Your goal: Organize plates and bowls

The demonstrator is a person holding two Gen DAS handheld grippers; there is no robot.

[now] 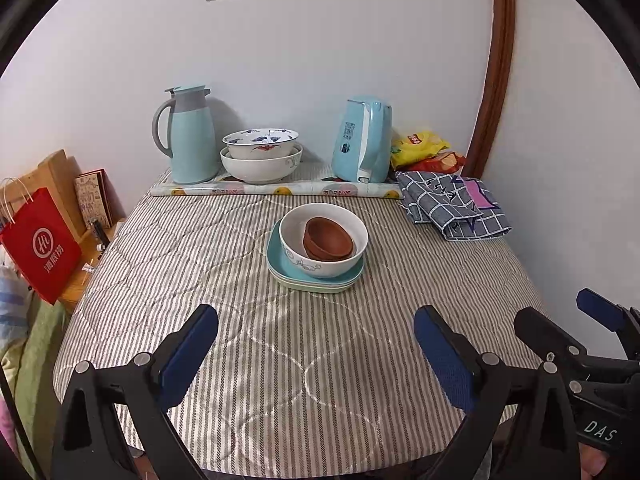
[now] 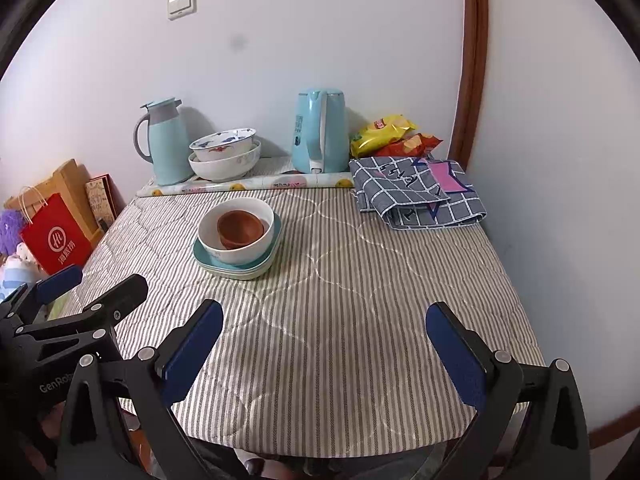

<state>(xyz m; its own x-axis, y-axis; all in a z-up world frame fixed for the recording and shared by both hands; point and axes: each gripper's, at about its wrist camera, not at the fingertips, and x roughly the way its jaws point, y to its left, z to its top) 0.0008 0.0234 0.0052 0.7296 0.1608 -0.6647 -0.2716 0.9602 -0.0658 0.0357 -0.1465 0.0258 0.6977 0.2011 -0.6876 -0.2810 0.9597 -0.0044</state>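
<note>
Looking at this, I'd say the stacking is basically done: the brown bowls [image 1: 329, 239] sit nested inside the white bowl [image 1: 323, 239], and that sits on the teal plates [image 1: 314, 276], all in one pile on the striped counter [image 1: 224, 288]. The pile is ahead of the left claw [image 1: 316, 354], up past its right finger, with clear cloth between. From the right claw [image 2: 325, 356] it's ahead and off to the left, well apart.

Both claws have their jaws spread wide with nothing between them, just hovering low over the near edge of the counter, side by side.

Second pile of two big white bowls [image 1: 261, 156] is way at the back, between the blue thermos [image 1: 188, 136] and the kettle [image 1: 362, 140].

Next move, my guess: either it's finished, or the front pile gets shifted back beside those. That'd need both claws under the plate rims, kept level so the loose bowls don't slide.
</note>
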